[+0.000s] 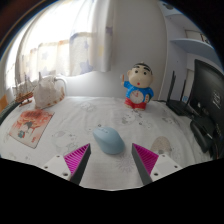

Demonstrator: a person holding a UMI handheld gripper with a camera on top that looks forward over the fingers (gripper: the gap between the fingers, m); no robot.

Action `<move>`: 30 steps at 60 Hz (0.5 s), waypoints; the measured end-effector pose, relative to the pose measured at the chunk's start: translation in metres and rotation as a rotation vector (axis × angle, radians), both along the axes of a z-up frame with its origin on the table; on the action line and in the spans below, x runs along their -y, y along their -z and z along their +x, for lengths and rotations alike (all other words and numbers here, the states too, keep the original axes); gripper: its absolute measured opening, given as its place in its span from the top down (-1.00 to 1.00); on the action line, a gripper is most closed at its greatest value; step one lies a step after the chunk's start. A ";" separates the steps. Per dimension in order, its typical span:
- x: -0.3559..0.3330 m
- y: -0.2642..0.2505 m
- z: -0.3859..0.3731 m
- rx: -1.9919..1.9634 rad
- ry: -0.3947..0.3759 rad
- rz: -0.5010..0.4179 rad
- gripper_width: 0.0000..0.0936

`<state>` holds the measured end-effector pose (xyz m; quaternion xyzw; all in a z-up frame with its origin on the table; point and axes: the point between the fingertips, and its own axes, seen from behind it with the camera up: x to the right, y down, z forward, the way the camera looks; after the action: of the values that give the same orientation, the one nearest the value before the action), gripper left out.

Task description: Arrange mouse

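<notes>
A light blue computer mouse (108, 140) lies on the white patterned table (70, 125), just ahead of my fingers and slightly toward the left one. My gripper (111, 160) is open, its magenta pads (75, 158) spread wide on either side, with nothing held between them. The mouse's near end sits level with the fingertips, with a gap to each pad.
A cartoon boy figurine (138, 85) in a blue shirt stands beyond the mouse. A pink booklet (30, 125) lies to the left, with small items behind it. A small clear object (161, 145) sits by the right finger. A dark monitor and keyboard (205, 105) occupy the right side.
</notes>
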<state>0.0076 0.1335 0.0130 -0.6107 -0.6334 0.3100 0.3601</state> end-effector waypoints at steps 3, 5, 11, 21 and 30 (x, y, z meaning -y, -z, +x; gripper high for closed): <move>-0.001 0.009 -0.016 0.004 -0.009 -0.008 -0.82; -0.002 0.016 -0.025 0.013 -0.013 -0.014 -0.82; -0.005 0.026 -0.051 0.028 -0.021 -0.038 -0.83; -0.005 0.027 -0.076 0.034 -0.032 -0.064 -0.83; -0.009 0.028 -0.082 0.040 -0.002 -0.076 -0.34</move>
<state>-0.0743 0.1426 -0.0153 -0.6292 -0.6289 0.3221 0.3237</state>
